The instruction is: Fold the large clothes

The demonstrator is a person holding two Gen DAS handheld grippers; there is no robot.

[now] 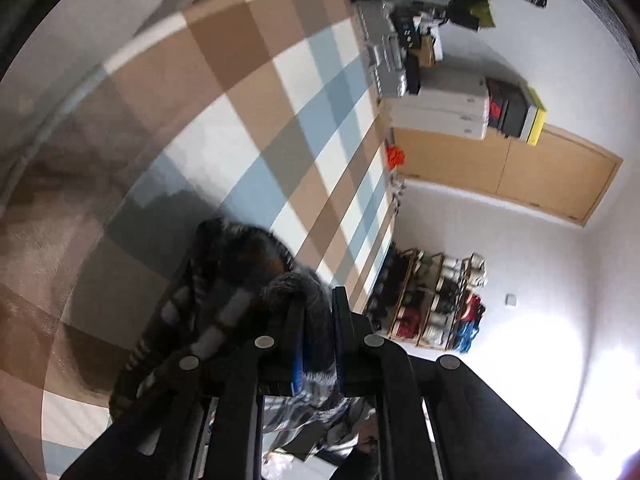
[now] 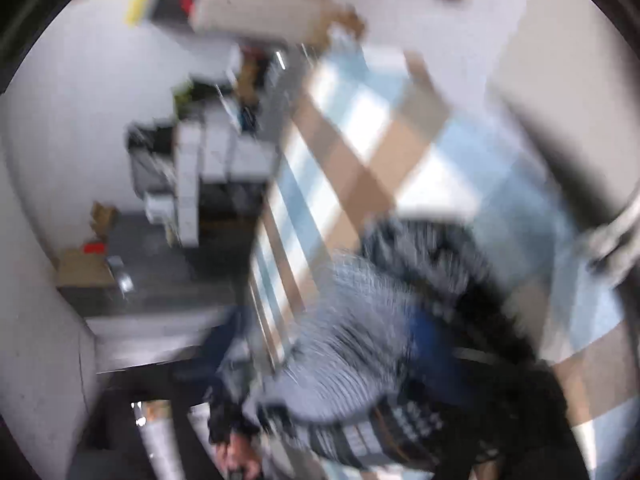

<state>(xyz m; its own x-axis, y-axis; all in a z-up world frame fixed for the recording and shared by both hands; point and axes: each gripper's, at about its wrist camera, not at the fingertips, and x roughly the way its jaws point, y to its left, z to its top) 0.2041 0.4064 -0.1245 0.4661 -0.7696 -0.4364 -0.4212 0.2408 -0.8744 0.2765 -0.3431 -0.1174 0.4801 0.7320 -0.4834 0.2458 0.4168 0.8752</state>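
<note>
Grey and black striped knit, fuzzy in texture, is what we see pinched in the left tongs (image 1: 318, 336): their two black fingers (image 1: 342, 320) are pressed together on a fold of this large garment (image 1: 240, 280). From the pinch the cloth hangs away to the left of the tongs and lies partly on a checked cover (image 1: 248, 92) of brown, white and pale blue squares, which spreads out ahead of the tongs and above them in the left wrist view. To the right of the left tongs, well apart, stands a shoe rack (image 1: 434, 300) against a white wall, and further ahead we see a wooden panel (image 1: 508, 172) and stacked boxes (image 1: 440, 112).

The right wrist view is strongly blurred. There the same striped garment (image 2: 352, 320) fills the lower middle of the view, just ahead of the right tongs, with the checked cover beyond it. We cannot make out the fingers of the right tongs in the blur, so we cannot tell from the view whether they are spread or pinching the cloth. A hand (image 2: 236, 450) appears low in this view, to the left of the garment.
</note>
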